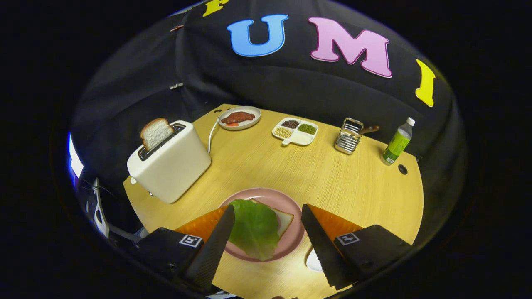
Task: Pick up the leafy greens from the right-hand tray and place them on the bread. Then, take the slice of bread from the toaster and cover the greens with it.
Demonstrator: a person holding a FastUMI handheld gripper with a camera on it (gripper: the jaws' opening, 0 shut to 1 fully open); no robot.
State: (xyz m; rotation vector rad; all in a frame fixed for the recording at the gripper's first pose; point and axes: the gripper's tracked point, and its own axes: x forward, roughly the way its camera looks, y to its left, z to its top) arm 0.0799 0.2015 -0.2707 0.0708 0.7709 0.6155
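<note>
Gripper (pixel 268 216) hanging above the near part of the round wooden table (pixel 353 187), fingers spread wide, holding nothing, one finger on each side of the pink plate (pixel 291 241). Lying between the fingers on that plate: a lettuce leaf (pixel 254 227), resting on top of a slice of bread (pixel 284 219) and covering most of it, only the far corner of the bread peeking out. Leaf hanging a little over the near rim of the plate. Left finger tip just touching or overlapping the leaf edge, cannot tell which.

Standing beyond the left finger: a white toaster (pixel 170 164), close to the table's left edge, with a second bread slice (pixel 155 132) sticking up from its slot, tilted slightly. Cord running from the toaster toward the far side.

Sitting along the far edge: a small plate with meat (pixel 239 118), a divided white tray with beans and grains (pixel 296 131), a metal wire rack (pixel 348 136), a green bottle (pixel 398 142) with a white cap; label too small for reading. Showing near the right finger: part of a white dish (pixel 312 261).

Lying open and bare: the wide middle of the table between toaster, pink plate and far things.
</note>
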